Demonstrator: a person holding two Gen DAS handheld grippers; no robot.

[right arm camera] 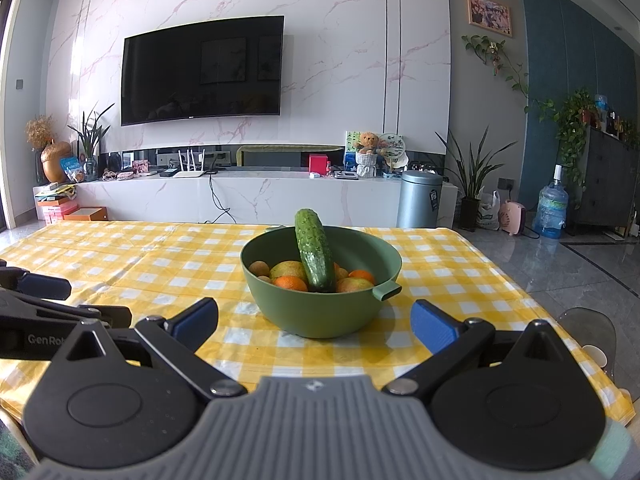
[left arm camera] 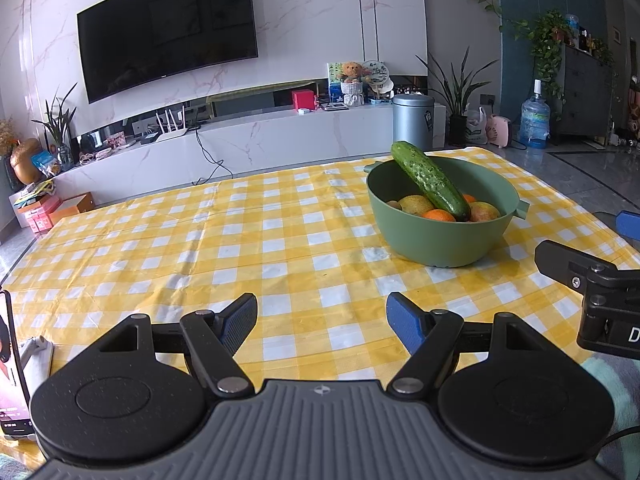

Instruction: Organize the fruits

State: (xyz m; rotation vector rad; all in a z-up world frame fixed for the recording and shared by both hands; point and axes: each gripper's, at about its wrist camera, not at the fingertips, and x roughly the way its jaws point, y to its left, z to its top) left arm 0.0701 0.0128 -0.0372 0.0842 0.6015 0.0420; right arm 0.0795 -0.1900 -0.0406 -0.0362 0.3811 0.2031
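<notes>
A green bowl (left arm camera: 440,240) stands on the yellow checked tablecloth (left arm camera: 200,240). It holds a cucumber (left arm camera: 430,180) leaning on the rim, oranges (left arm camera: 439,215), pears (left arm camera: 416,205) and small brown fruits. My left gripper (left arm camera: 322,322) is open and empty, near the table's front edge, left of the bowl. My right gripper (right arm camera: 314,322) is open and empty, just in front of the bowl (right arm camera: 320,308); the cucumber (right arm camera: 315,256) and an orange (right arm camera: 291,282) show there. The right gripper also shows at the right edge of the left wrist view (left arm camera: 592,276).
A phone on a stand (left arm camera: 12,364) is at the table's left front edge. A glass chair back (right arm camera: 588,332) stands at the table's right side. A TV wall, a low cabinet and a metal bin (right arm camera: 420,200) lie beyond the table.
</notes>
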